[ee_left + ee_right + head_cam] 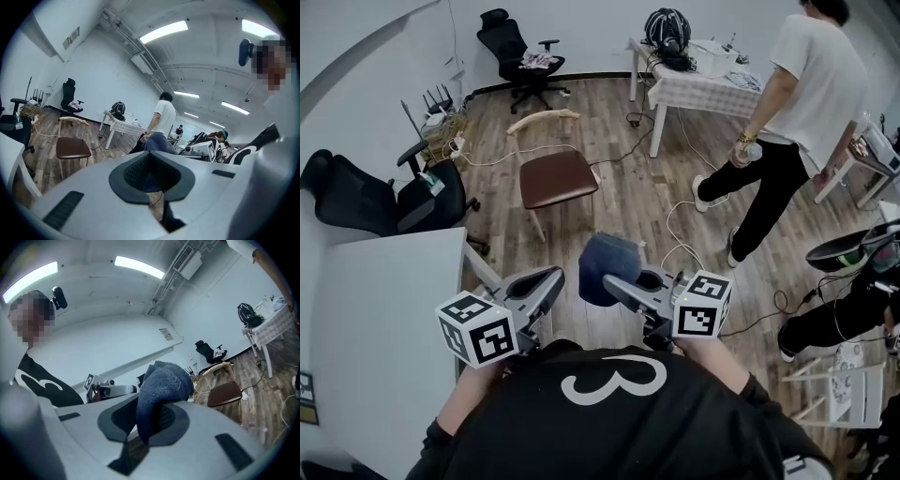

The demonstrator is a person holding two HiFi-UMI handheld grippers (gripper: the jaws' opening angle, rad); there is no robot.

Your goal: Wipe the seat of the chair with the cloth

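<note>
The chair with a brown seat (pixel 558 178) stands on the wooden floor ahead of me, its pale wooden back on the far side. It also shows small in the left gripper view as the chair (pixel 72 148) and in the right gripper view as the chair (pixel 225 393). My right gripper (pixel 609 284) is held up well short of the chair and is shut on a dark blue cloth (pixel 607 267), which bunches above the jaws as the cloth (pixel 161 385). My left gripper (pixel 551 278) hangs beside it, jaws closed with nothing in them.
A person (pixel 797 112) stands at the right beside a table with a checked cover (pixel 703 89). Black office chairs (pixel 520 52) (pixel 366 197) stand at the back and left. A white table (pixel 384 300) is at my left. Cables (pixel 675 234) trail over the floor.
</note>
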